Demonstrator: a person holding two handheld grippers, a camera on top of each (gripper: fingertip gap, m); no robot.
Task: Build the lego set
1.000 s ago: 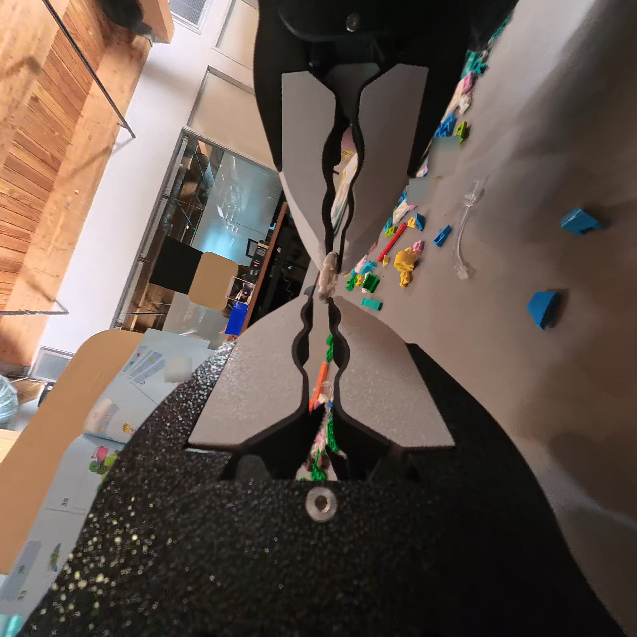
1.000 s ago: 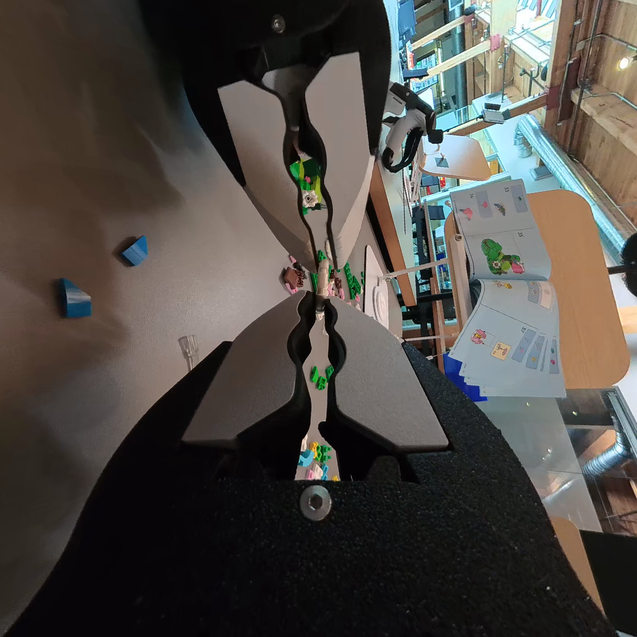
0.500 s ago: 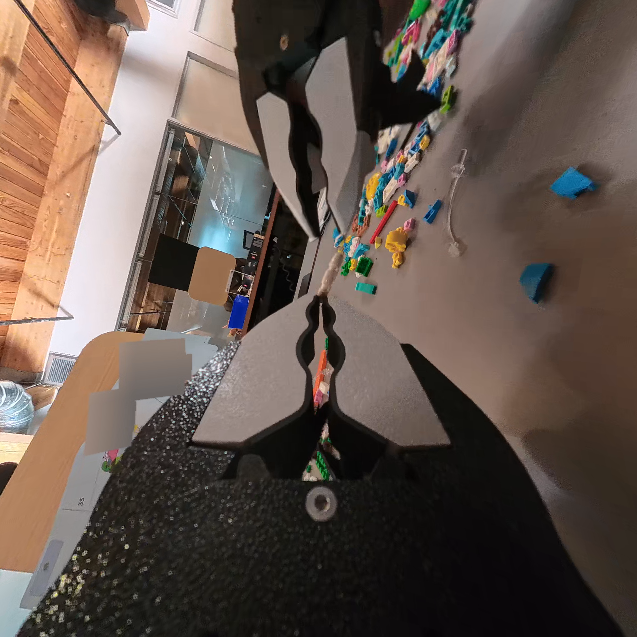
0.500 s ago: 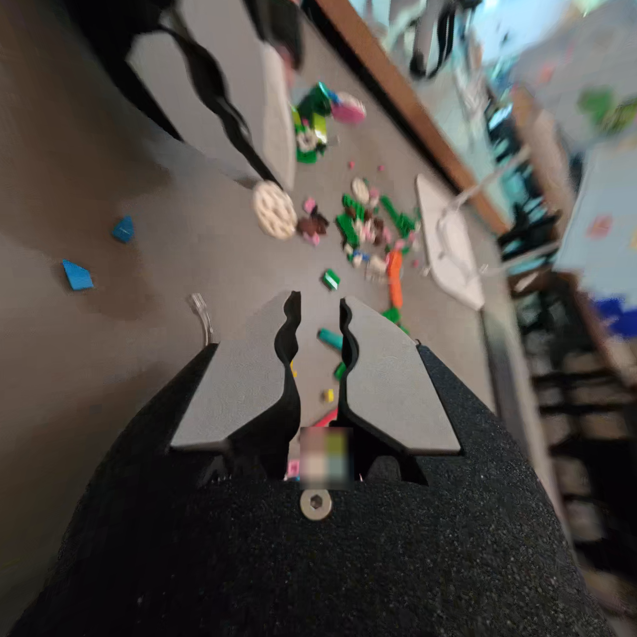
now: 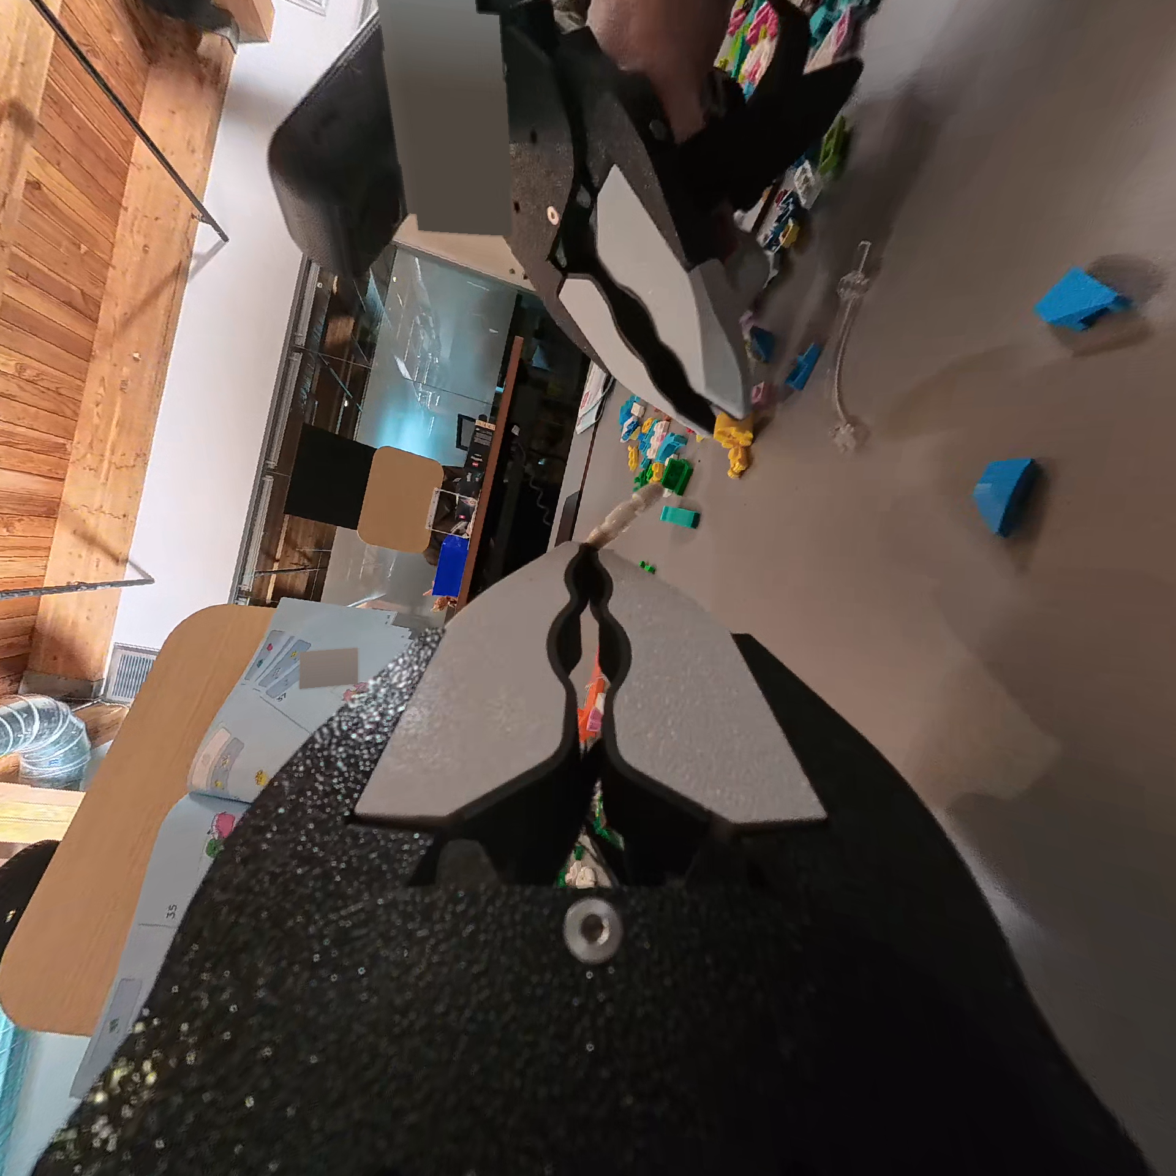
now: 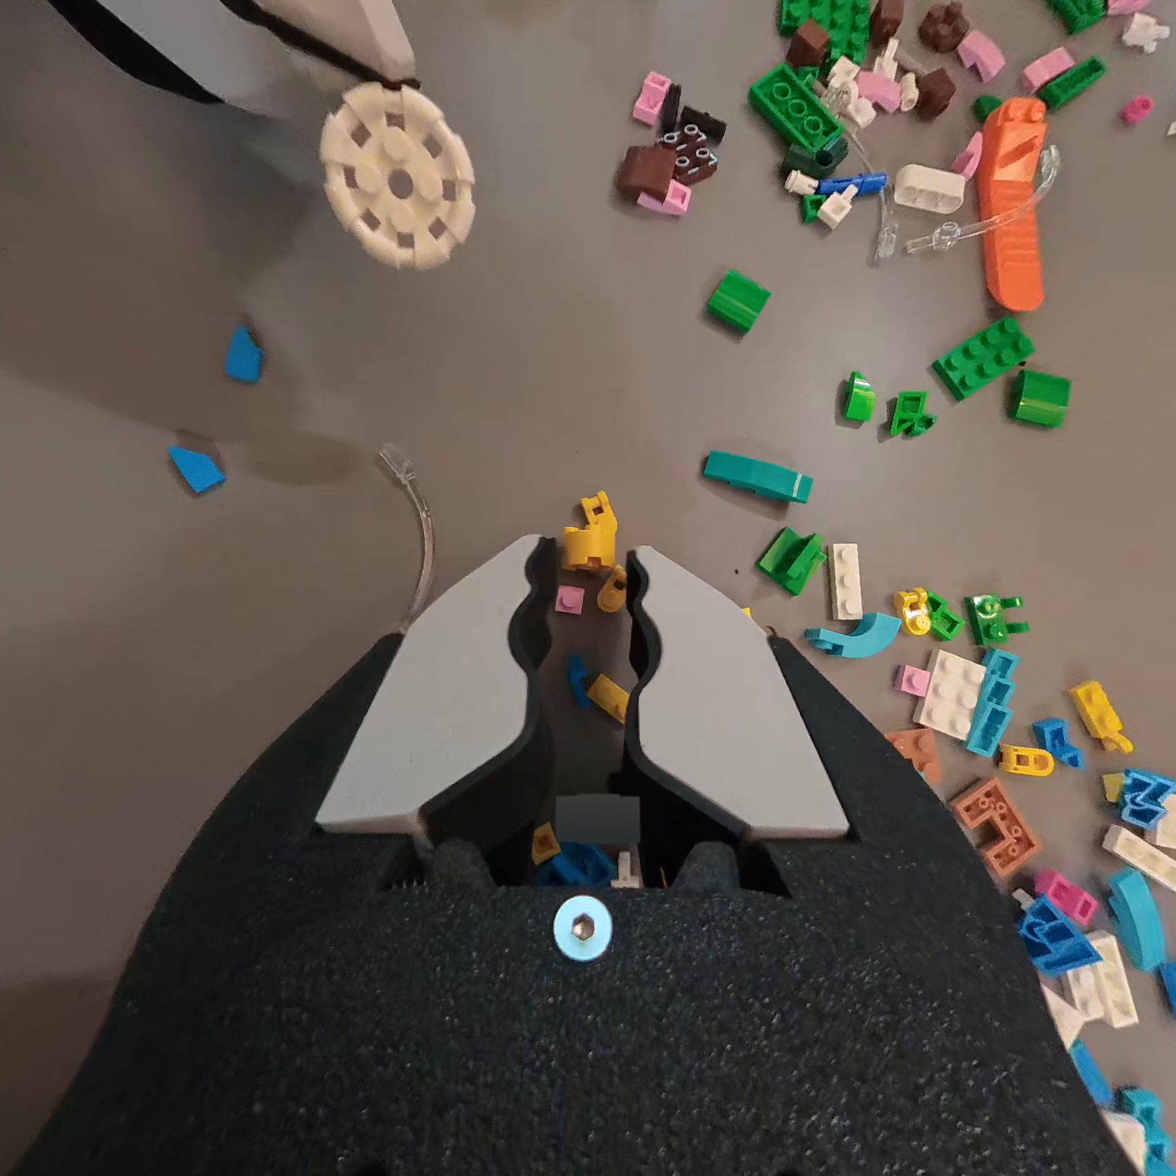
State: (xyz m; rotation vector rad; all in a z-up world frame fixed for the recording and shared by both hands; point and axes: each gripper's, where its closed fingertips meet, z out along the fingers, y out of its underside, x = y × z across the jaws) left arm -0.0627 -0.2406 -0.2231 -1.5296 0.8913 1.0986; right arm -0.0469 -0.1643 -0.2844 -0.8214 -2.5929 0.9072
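Note:
My left gripper (image 5: pixel 585 555) is shut on the rim of a cream round plate with holes (image 6: pixel 398 181), held above the grey table (image 6: pixel 445 382). In the left wrist view the plate (image 5: pixel 622 517) shows edge-on past my fingertips. The left gripper also shows at the top left of the right wrist view (image 6: pixel 396 81). My right gripper (image 6: pixel 585 552) is open and empty, pointing down over a small yellow piece (image 6: pixel 590 539). It also shows in the left wrist view (image 5: pixel 716 407), tips close to the yellow piece (image 5: pixel 735 439).
Loose bricks in many colours are spread to the right (image 6: pixel 954 687). An orange brick separator (image 6: pixel 1012 203), a teal curved piece (image 6: pixel 757 477), a clear curved rod (image 6: pixel 421 528) and two blue slopes (image 6: pixel 244 356) (image 6: pixel 196 468) lie around. An instruction booklet (image 5: pixel 254 732) lies to the left.
The right gripper has let go of the round plate, opened and swung away down over the loose bricks. The left gripper stays shut on the plate.

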